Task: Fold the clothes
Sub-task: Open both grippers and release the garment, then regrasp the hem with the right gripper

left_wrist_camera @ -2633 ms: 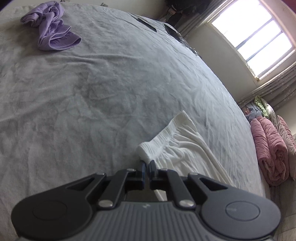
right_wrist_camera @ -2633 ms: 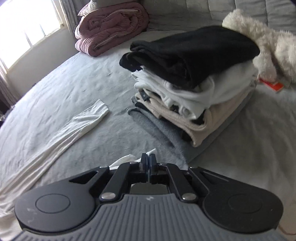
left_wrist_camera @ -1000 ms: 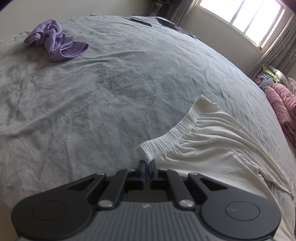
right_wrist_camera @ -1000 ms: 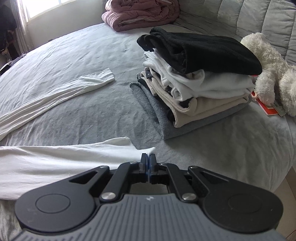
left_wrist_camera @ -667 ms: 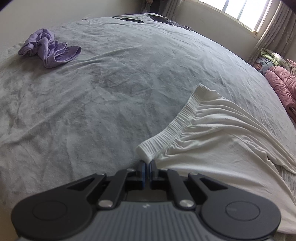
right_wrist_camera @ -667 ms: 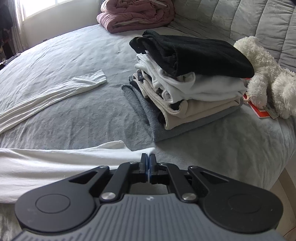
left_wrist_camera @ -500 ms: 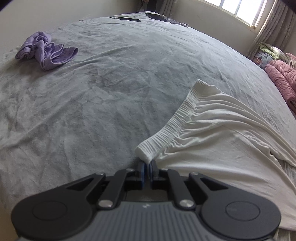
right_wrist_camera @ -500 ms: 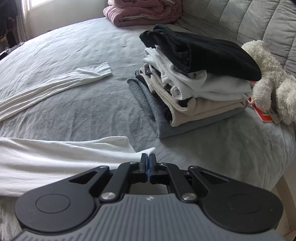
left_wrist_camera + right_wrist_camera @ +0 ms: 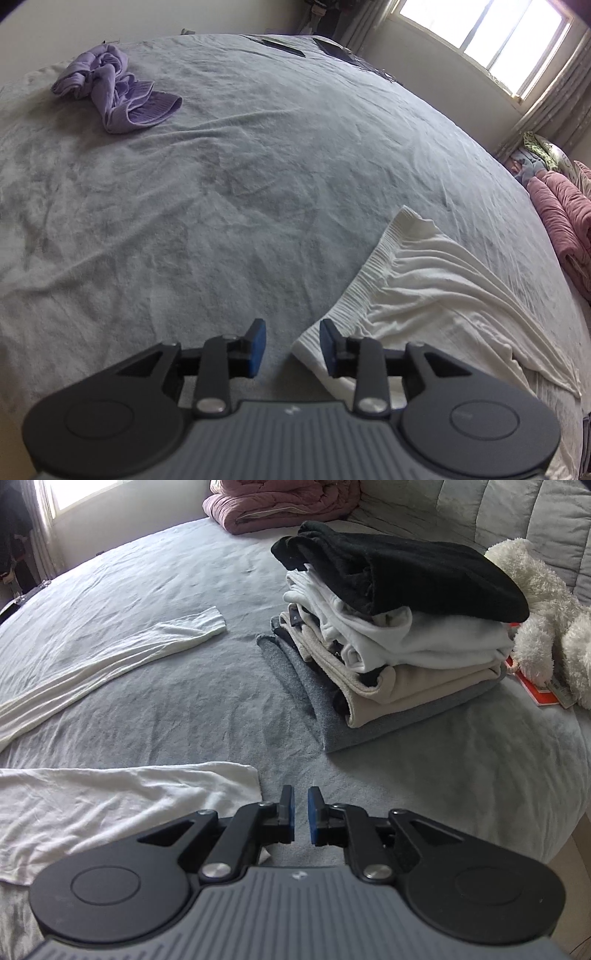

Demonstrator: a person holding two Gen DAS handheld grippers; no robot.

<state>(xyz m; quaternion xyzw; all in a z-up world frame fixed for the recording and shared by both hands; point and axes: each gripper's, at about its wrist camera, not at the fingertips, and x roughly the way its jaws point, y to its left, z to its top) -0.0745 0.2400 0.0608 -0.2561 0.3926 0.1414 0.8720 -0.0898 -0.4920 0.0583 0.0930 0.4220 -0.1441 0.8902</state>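
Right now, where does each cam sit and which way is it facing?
Left wrist: low behind the open left gripper, facing across the bed toward a purple garment and the window.
Right wrist: behind the open right gripper, facing the folded stack and plush toy.
Shared: white shirt, pink blanket.

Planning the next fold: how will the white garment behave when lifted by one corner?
The white garment looks thin and heavily wrinkled, so it will probably hang limp. Its long sleeve will likely trail across the grey bedspread.
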